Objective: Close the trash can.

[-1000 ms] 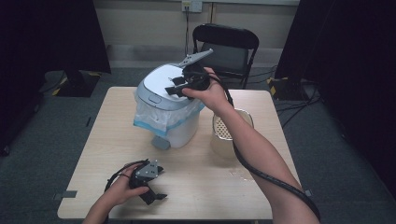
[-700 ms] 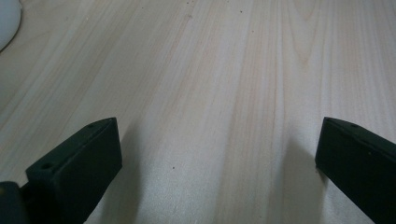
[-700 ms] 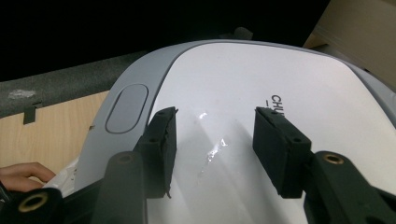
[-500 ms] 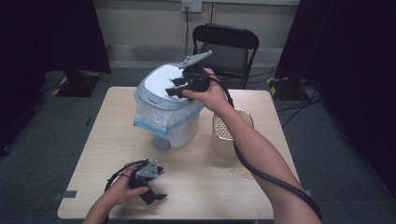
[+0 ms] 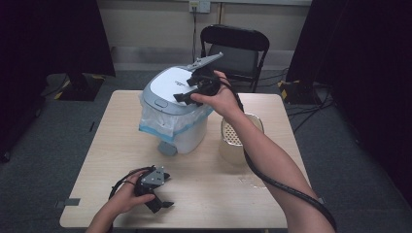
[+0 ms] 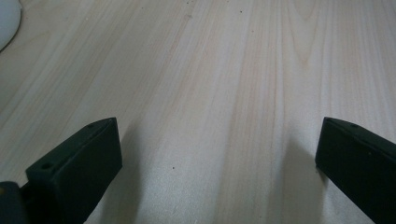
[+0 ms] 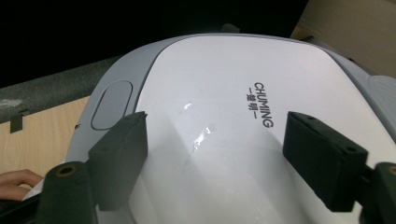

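Observation:
A white bin (image 5: 177, 121) with a grey-rimmed lid (image 7: 224, 107) and a blue-edged plastic liner stands at the table's back middle. My right gripper (image 5: 183, 96) hovers just over the lid, pointing left and down at it. Its jaws have just been opening, and in the right gripper view they (image 7: 215, 140) stand apart over the white lid surface with nothing between them. The lid's grey push button (image 7: 112, 105) lies beyond the left jaw. My left gripper (image 5: 163, 203) rests on the table near the front edge, and its open jaws (image 6: 217, 154) frame bare wood.
A beige tub with a perforated insert (image 5: 238, 138) stands right of the bin, under my right forearm. The pale wooden table (image 5: 97, 160) carries them. A black folding chair (image 5: 233, 48) sits behind the table. Dark curtains flank the room.
The right gripper's jaws have parted over the bin lid. Both hands have kept their places.

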